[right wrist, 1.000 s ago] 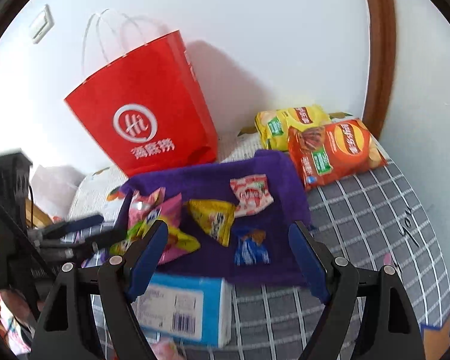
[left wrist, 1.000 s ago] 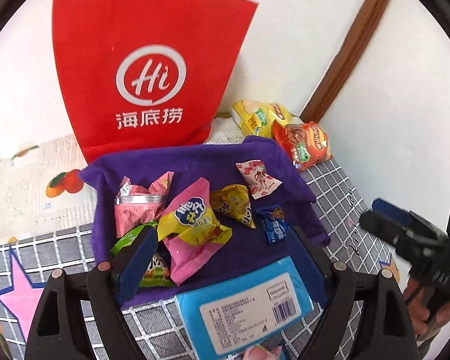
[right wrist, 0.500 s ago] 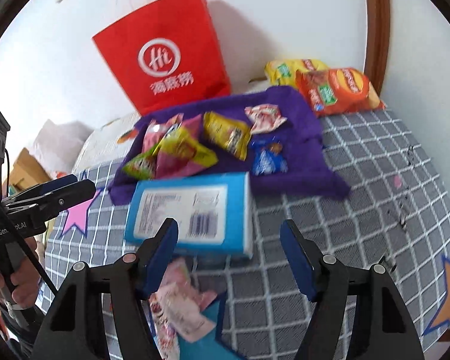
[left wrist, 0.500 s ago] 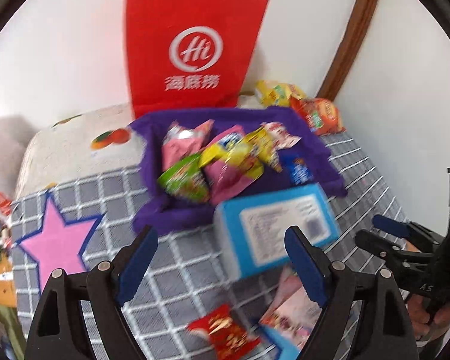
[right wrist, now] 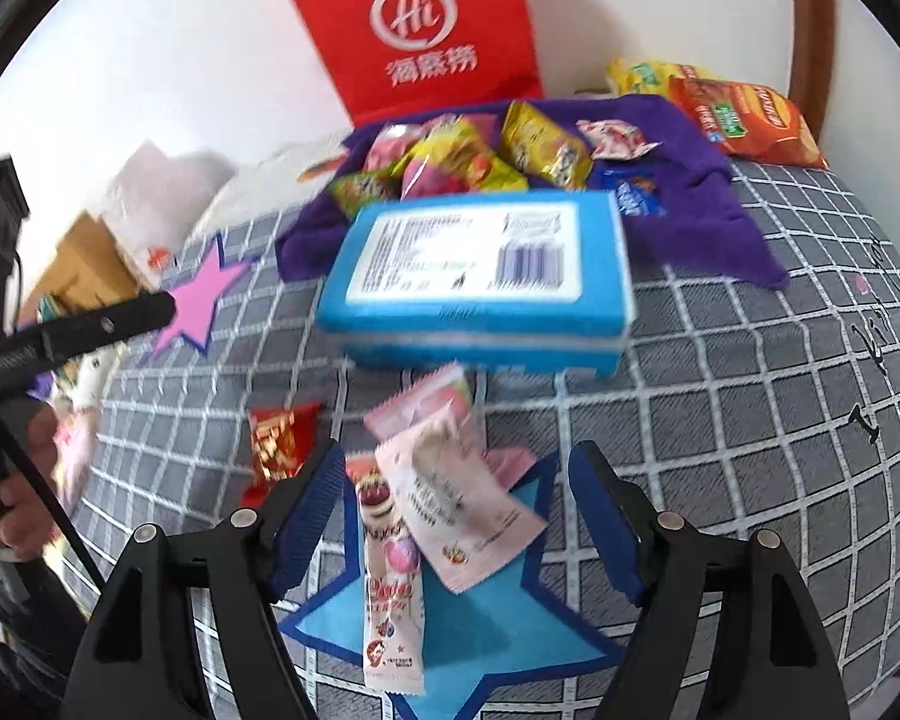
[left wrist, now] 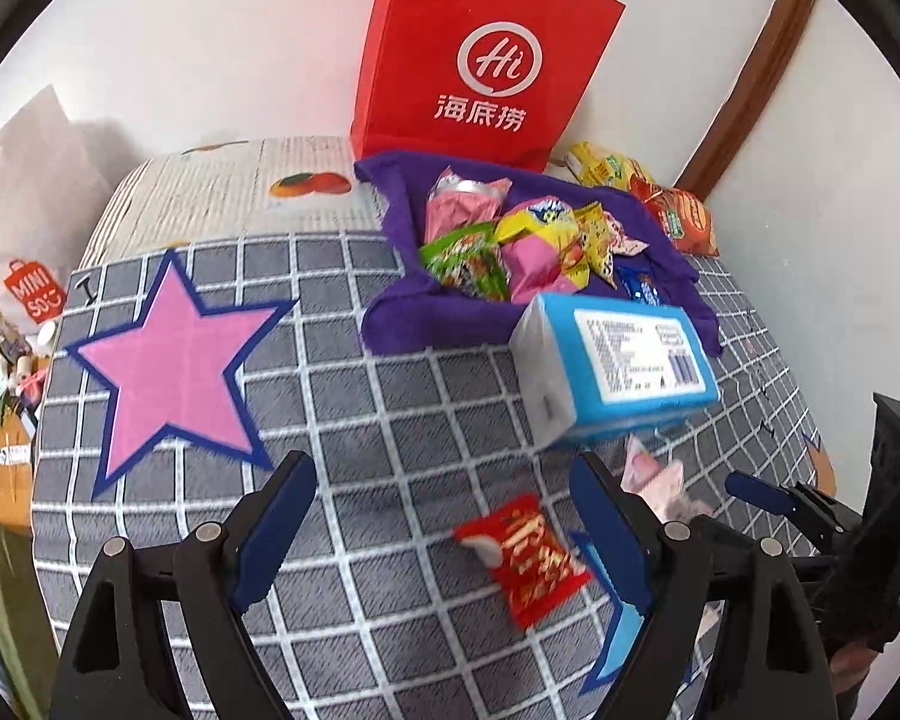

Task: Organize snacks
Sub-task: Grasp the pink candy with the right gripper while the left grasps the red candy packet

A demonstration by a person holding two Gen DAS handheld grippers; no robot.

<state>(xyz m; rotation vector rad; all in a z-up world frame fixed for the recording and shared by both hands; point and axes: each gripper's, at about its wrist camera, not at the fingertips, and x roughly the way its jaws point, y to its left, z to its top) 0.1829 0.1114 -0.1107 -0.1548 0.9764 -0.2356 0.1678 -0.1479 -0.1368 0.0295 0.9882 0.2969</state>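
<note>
Ahead of me, open checked cover (left wrist: 390,420) left of the blue box (left wrist: 618,366); the box blocks the purple cloth (left wrist: 390,312); red bag (left wrist: 480,54) closes the back.

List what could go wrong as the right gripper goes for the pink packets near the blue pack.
1. The pale pink packet overlaps the long pink packet, so the open right gripper, whose jaws have just been opening, might pinch both.
2. The blue pack lies just behind; overreaching could shove it into the purple cloth.
3. The left gripper hovers near the red packet close by; the grippers could collide.
</note>
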